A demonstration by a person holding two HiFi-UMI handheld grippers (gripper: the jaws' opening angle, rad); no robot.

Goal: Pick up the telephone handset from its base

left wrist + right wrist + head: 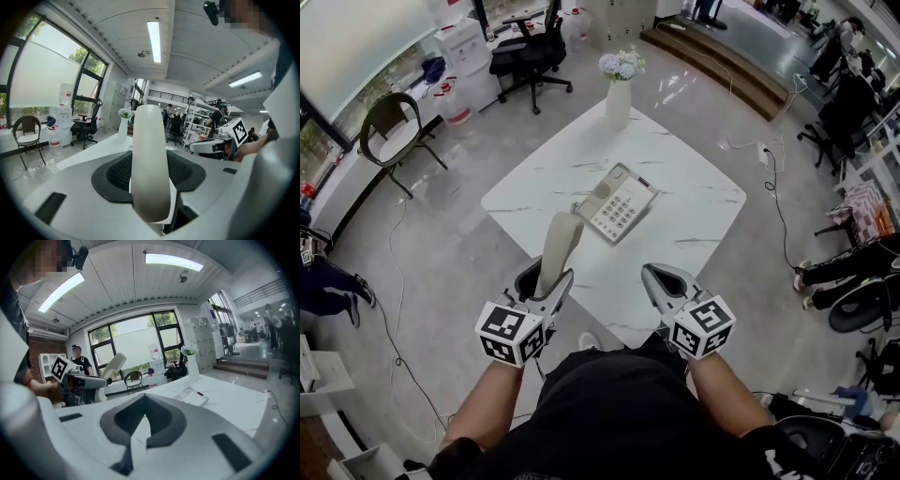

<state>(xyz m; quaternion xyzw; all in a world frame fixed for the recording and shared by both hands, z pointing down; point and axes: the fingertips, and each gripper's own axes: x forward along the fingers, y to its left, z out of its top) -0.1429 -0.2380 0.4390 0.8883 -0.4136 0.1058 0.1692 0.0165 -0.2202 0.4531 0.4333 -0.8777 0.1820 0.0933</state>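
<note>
1. Clearly, the worktop (694, 202) carries the base in its middle and a vase (619, 94) at the far edge.
2. The base (617, 204) lies flat, and its cradle looks empty.
3. The handset (558, 246) is off the base, in the air over the near edge. Its long axis runs along the jaws, with the free end pointing away toward the base.
4. The left claw (546, 284) is clenched on the handset's lower end, probably to carry it clear.
5. The right claw (656, 279) is closed on nothing and waits apart.
</note>
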